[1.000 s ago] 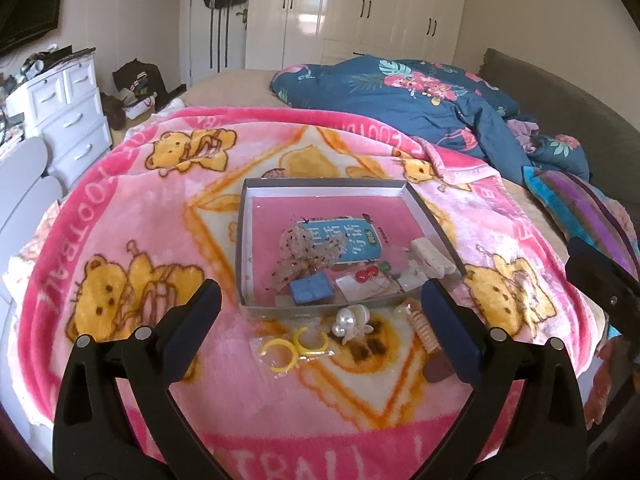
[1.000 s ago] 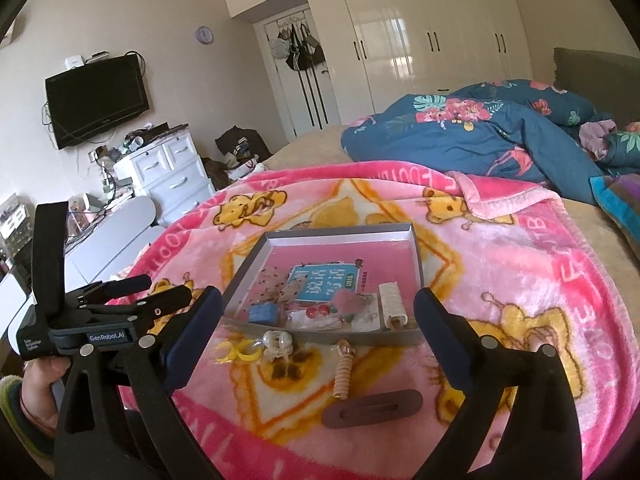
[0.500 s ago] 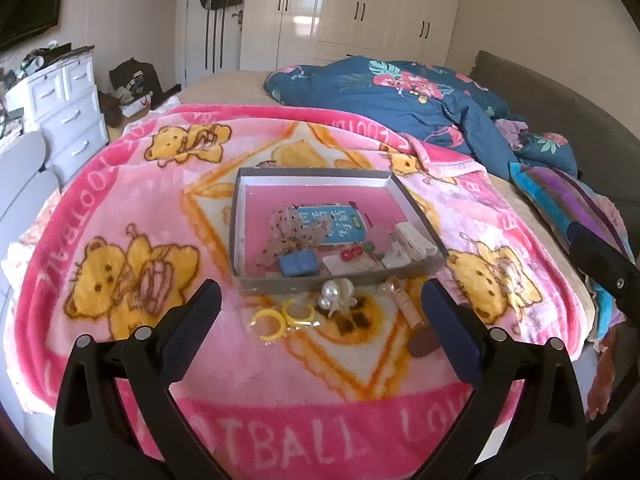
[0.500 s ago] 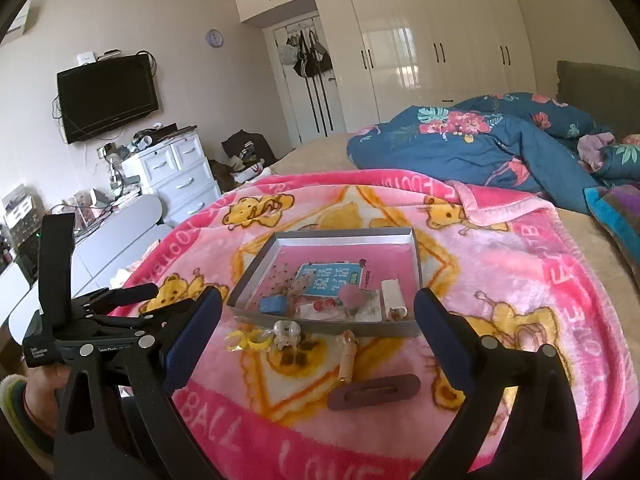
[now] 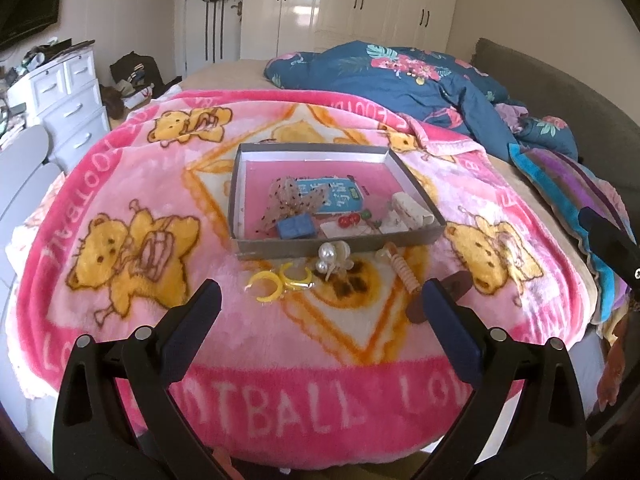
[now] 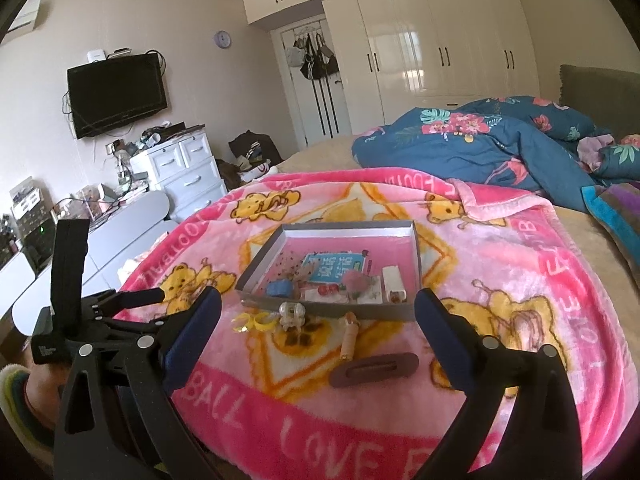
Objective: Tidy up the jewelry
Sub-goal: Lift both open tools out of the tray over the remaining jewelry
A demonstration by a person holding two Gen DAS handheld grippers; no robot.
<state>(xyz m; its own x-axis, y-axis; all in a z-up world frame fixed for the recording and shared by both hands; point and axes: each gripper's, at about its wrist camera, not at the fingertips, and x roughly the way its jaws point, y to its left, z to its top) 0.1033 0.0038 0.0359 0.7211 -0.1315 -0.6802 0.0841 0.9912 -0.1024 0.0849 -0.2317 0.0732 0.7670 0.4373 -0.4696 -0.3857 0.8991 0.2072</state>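
Note:
A shallow grey box (image 5: 337, 245) (image 6: 417, 252) with a pink floor sits on the pink bear blanket and holds a blue card, a small blue box, red beads and other small pieces. In front of it lie two yellow rings (image 5: 280, 282) (image 6: 256, 321), a pearl hair clip (image 5: 333, 258) (image 6: 292, 314), a beaded spiral clip (image 5: 401, 270) (image 6: 349, 340) and a brown flat clip (image 5: 440, 294) (image 6: 374, 369). My left gripper (image 5: 320, 300) hangs open, well short of these pieces. My right gripper (image 6: 318, 308) is open too, held back above the blanket's near edge. Neither holds anything.
The pink blanket (image 5: 120, 200) covers the bed's near half; a blue floral duvet (image 5: 400, 76) is bunched behind it. A striped cloth (image 5: 560, 184) lies to the right. White drawers (image 6: 180, 168) and a wall television (image 6: 116, 94) stand left of the bed.
Both grippers have drawn back from the box, so the box and the loose pieces look smaller and more of the blanket's front edge shows. Nothing on the bed has moved.

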